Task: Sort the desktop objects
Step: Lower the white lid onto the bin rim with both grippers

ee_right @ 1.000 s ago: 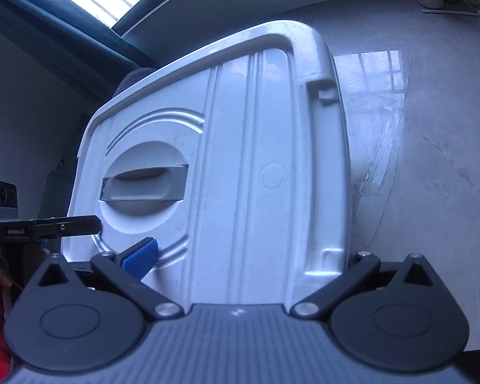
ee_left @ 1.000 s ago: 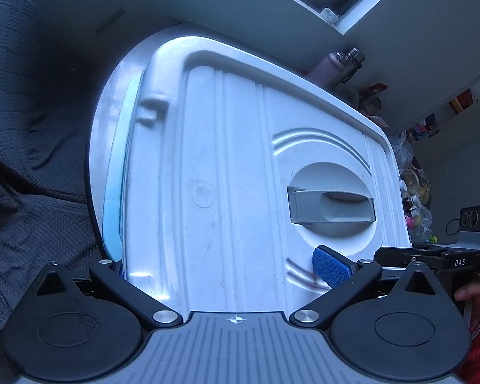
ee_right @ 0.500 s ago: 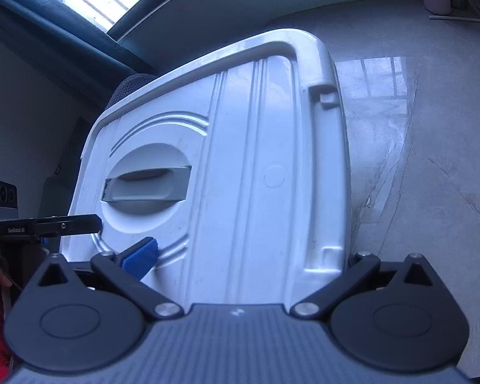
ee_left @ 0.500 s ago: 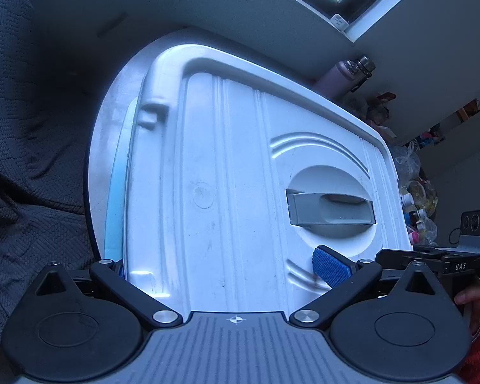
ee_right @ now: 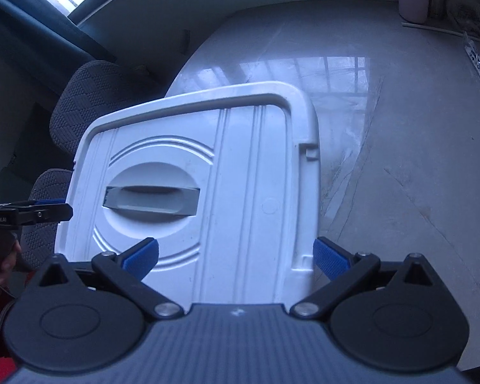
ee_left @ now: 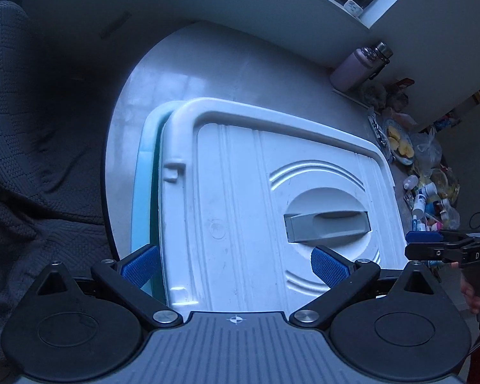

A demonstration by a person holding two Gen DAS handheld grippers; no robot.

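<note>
teal box rim, perhaps, under white lid, left view only

The lid is white with a grey handle; the box rim beneath is pale teal. Blue ribbed pads tip black fingers. The bottle is mauve.

White lid hides teal bin contents; far clutter too small to identify

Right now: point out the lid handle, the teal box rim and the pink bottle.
lid handle (ee_left: 328, 225), left wrist view, middle of the grey bar.
teal box rim (ee_left: 142, 172), left wrist view, left edge.
pink bottle (ee_left: 352, 72), left wrist view, body.
</note>
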